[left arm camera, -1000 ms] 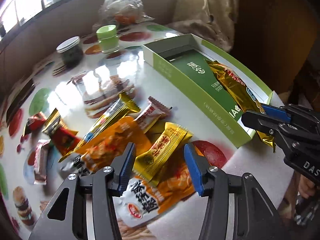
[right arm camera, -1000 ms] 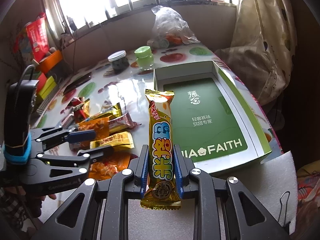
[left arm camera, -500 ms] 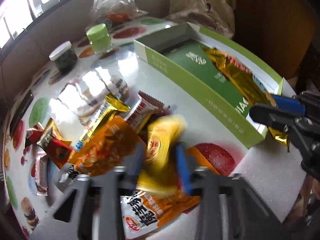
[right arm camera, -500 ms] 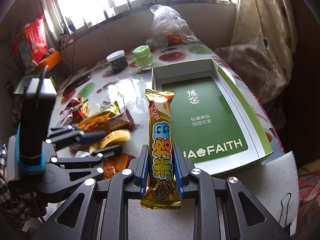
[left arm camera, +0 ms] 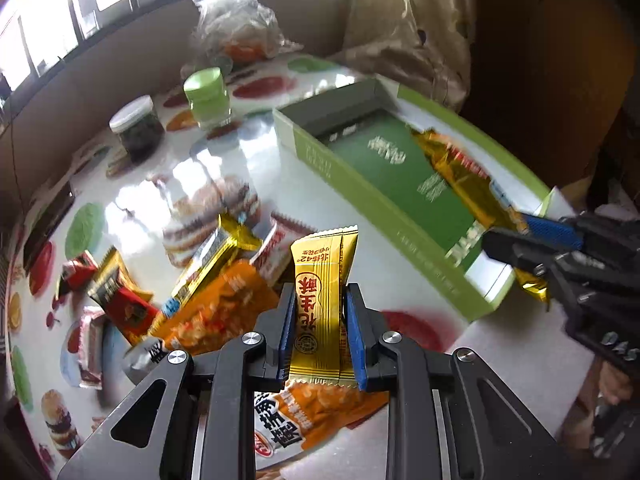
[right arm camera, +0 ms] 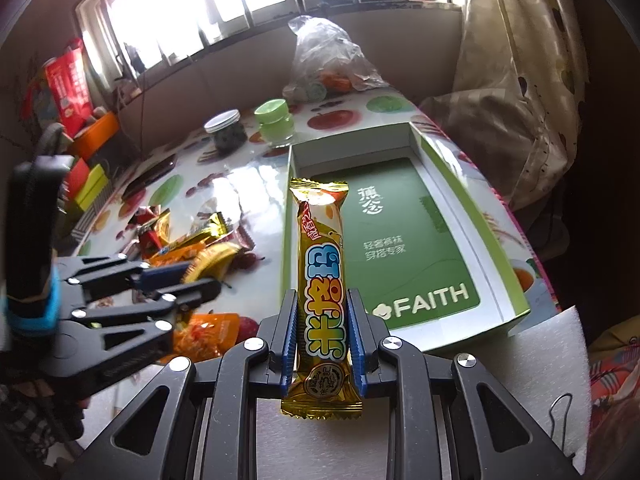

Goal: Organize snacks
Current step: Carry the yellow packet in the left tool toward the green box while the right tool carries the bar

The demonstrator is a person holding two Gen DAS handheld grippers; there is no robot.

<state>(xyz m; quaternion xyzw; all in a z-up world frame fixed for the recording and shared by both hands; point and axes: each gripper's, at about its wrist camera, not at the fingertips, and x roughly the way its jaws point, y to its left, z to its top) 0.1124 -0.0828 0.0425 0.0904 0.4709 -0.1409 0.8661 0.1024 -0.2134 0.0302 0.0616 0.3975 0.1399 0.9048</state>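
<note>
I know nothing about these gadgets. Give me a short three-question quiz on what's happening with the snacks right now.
1. True or false: the left gripper is empty.
2. What does the right gripper hold? A) jar B) long gold snack bar C) nothing
3. Fill in: the green box has the word ____ printed inside.

Key: 1 false, it pinches a small yellow snack packet. 2 B. 3 FAITH.

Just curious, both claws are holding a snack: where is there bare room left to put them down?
The green box floor is bare; the right claw holds its long gold bar above the near-left part. The glossy tabletop between box and jars is open too. Left of the box is crowded: the snack pile under the left claw.
</note>
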